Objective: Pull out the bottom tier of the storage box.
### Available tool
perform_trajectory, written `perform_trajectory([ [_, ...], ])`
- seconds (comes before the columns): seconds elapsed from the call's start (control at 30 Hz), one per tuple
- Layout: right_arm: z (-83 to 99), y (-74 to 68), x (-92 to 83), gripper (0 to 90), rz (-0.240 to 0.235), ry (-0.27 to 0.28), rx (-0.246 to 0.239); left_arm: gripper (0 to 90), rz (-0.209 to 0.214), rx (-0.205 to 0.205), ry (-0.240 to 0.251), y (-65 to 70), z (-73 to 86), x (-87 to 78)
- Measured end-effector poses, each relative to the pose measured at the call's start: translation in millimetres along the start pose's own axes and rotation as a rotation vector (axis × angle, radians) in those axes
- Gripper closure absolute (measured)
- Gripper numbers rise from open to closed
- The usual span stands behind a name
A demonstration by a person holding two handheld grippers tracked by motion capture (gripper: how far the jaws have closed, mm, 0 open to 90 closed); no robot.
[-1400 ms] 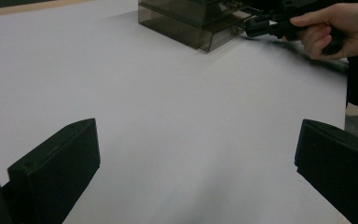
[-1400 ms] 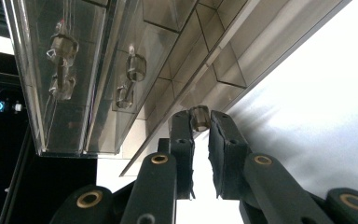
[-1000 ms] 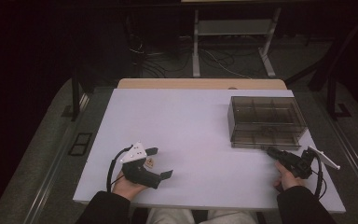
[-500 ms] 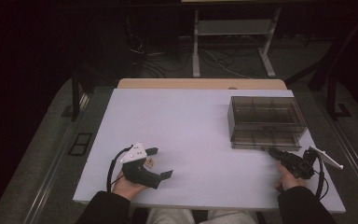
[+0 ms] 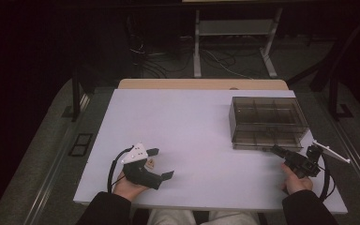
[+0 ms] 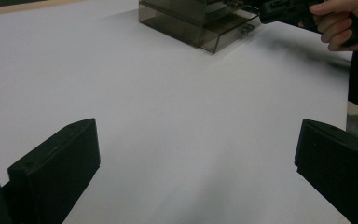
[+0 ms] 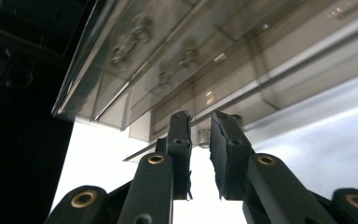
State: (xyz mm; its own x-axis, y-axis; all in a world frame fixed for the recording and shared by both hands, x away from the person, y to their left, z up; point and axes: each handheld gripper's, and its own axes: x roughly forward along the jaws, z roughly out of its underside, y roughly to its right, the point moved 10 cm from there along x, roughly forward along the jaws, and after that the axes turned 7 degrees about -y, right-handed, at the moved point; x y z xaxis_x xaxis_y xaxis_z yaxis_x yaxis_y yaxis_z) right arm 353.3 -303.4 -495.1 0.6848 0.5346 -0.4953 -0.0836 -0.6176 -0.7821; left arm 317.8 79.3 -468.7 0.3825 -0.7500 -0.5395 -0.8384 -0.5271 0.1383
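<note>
A smoky see-through drawer box (image 5: 268,123) stands at the right of the white table (image 5: 192,117). My right gripper (image 5: 269,149) points at its near front. In the right gripper view its jaws (image 7: 200,122) have just been opening; a small drawer knob (image 7: 203,137) sits in the narrow gap between the tips, and the pads do not press on it. The box (image 7: 191,56) looms above them. My left gripper (image 5: 161,163) rests at the near left with its jaws wide apart and nothing between them (image 6: 196,158). In the left gripper view the box (image 6: 191,23) shows its bottom drawer slightly out.
The table's near edge (image 5: 206,202) runs just in front of both hands. A wooden strip (image 5: 201,84) borders the far edge. Dark floor, cables and a metal stand (image 5: 234,33) lie beyond. A cable (image 5: 114,166) loops from the left gripper.
The right hand has drifted a little to the right at the box front. The left gripper and the box have not moved.
</note>
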Motion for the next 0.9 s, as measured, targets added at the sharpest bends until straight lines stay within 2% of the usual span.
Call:
perform_trajectory([
  [0.17, 5.1, -10.1, 5.4, 67.9, 0.013, -0.063, -0.087, 0.0, 0.0, -0.004, 0.004, -0.3, -0.1, 0.4],
  [0.23, 5.4, -12.4, 6.2, 63.5, 0.022, -0.078, -0.138, 0.0, -0.001, -0.007, 0.0, -0.1, 0.4, 0.4],
  [0.3, 5.3, -16.2, 6.1, 55.5, 0.015, -0.093, -0.184, 0.0, -0.002, -0.008, 0.001, -0.1, 0.4, 0.5],
  [0.37, 5.1, -23.3, 4.8, 46.6, -0.023, -0.108, -0.22, 0.0, -0.001, -0.008, 0.001, -0.1, 0.3, 0.5],
  [0.4, 5.2, -25.1, 4.6, 43.0, -0.027, -0.118, -0.232, 0.0, -0.001, -0.009, 0.001, 0.0, 0.3, 0.5],
  [0.57, 7.0, -30.2, 5.0, 19.5, -0.014, -0.163, -0.291, 0.0, 0.0, -0.009, 0.0, -0.1, 0.4, 0.6],
  [0.7, 6.8, -34.2, 6.1, 11.7, -0.014, -0.189, -0.338, 0.0, 0.001, -0.013, 0.003, -0.3, 0.3, 0.5],
  [0.8, 6.3, -37.6, 6.2, 10.2, -0.004, -0.228, -0.387, 0.0, 0.001, -0.014, 0.003, -0.3, 0.3, 0.6],
  [0.87, 6.2, -38.5, 6.9, 0.1, 0.012, -0.258, -0.417, 0.0, 0.002, -0.014, 0.003, -0.2, 0.3, 0.7],
  [0.9, 6.3, -38.5, 7.3, 0.1, 0.021, -0.271, -0.43, 0.0, 0.002, -0.014, 0.003, -0.1, 0.3, 0.7],
])
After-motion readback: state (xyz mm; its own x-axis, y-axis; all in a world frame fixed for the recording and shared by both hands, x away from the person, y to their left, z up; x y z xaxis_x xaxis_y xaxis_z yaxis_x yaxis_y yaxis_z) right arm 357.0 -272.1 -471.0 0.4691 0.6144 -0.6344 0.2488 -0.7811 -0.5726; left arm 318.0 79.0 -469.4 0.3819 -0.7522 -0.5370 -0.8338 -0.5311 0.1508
